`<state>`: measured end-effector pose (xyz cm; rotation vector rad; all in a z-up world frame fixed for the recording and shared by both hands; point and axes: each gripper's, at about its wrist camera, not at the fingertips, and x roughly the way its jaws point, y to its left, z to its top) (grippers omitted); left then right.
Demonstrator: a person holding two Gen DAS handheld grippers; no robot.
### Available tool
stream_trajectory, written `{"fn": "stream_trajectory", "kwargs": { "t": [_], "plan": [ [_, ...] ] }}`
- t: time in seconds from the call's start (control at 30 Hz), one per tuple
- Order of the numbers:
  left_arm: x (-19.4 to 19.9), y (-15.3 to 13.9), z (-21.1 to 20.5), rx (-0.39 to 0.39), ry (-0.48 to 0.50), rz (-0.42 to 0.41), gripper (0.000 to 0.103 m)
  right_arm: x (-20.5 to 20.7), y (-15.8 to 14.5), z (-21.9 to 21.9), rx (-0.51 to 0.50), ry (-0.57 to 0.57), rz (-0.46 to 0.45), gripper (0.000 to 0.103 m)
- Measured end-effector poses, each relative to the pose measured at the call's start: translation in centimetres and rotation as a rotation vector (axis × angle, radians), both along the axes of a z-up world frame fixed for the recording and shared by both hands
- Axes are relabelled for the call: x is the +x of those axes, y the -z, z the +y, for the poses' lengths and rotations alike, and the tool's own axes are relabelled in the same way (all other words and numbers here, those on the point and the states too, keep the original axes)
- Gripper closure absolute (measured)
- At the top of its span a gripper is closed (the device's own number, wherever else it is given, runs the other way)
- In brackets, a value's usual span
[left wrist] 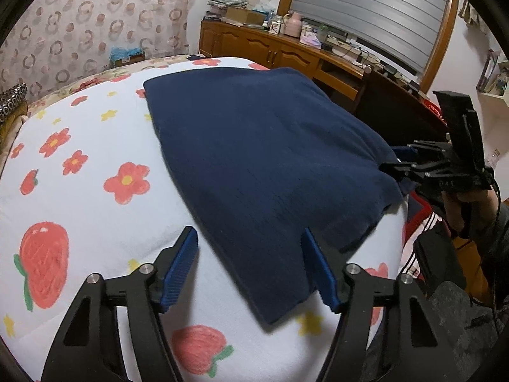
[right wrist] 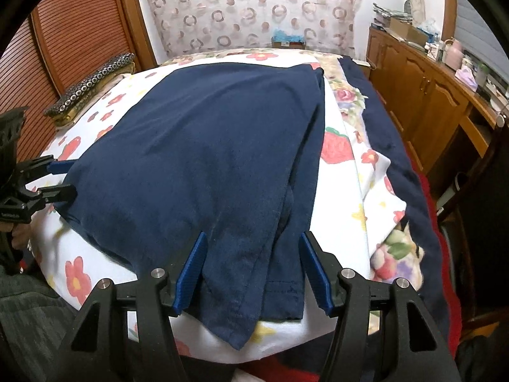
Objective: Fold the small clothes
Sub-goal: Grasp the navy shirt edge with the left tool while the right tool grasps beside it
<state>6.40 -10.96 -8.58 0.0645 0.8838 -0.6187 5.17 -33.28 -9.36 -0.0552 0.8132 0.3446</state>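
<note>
A navy blue garment (left wrist: 261, 159) lies folded on a white flower-and-strawberry sheet (left wrist: 95, 165); it also shows in the right wrist view (right wrist: 203, 146). My left gripper (left wrist: 249, 238) is open, its blue fingers straddling the garment's near left corner. My right gripper (right wrist: 253, 245) is open, its fingers astride the near right corner, where layered edges and a hem overlap. Each gripper shows in the other's view: the right gripper (left wrist: 400, 162) at the garment's far corner, the left gripper (right wrist: 60, 175) at its left edge.
A wooden sideboard (left wrist: 286, 51) with clutter stands beyond the bed. A patterned curtain (left wrist: 95, 16) hangs behind. A studded dark object (right wrist: 92, 79) lies at the bed's left. A dark blanket (right wrist: 391, 146) and floral bedding lie on the right.
</note>
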Motion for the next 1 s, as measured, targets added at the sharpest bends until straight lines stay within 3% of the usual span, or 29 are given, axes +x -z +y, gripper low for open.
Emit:
{"fn": "stream_trajectory", "kwargs": {
  "t": [0.27, 0.33, 0.37, 0.4, 0.5, 0.57, 0.63, 1.0],
  "plan": [
    [-0.9, 0.3, -0.3, -0.003, 0.014, 0.006, 0.039, -0.1, 0.2, -0.3, 0.001, 0.012, -0.004, 0.041],
    [-1.3, 0.3, -0.3, -0.009, 0.021, 0.006, 0.041, -0.4, 0.2, -0.2, 0.008, 0.006, -0.006, 0.046],
    [-1.4, 0.3, -0.3, -0.014, 0.023, 0.006, 0.046, -0.5, 0.1, -0.1, 0.004, -0.004, -0.010, 0.054],
    [-1.4, 0.3, -0.2, -0.019, 0.025, 0.006, 0.048, -0.6, 0.1, 0.1, 0.004, -0.020, -0.012, 0.070],
    [-1.3, 0.4, -0.3, -0.032, 0.033, 0.005, 0.070, -0.7, -0.1, 0.8, -0.002, -0.082, -0.016, 0.089],
    [-0.8, 0.4, -0.1, -0.061, 0.035, 0.022, 0.089, -0.5, -0.2, 0.7, 0.013, -0.100, -0.013, 0.091],
    [-0.8, -0.3, 0.2, -0.072, 0.031, -0.004, 0.094, -0.5, -0.4, 0.3, 0.042, -0.098, -0.020, 0.092],
    [0.4, -7.2, 0.4, -0.111, -0.015, -0.187, 0.095, -1.5, -5.7, -0.7, 0.119, -0.052, -0.207, 0.094]
  ]
}}
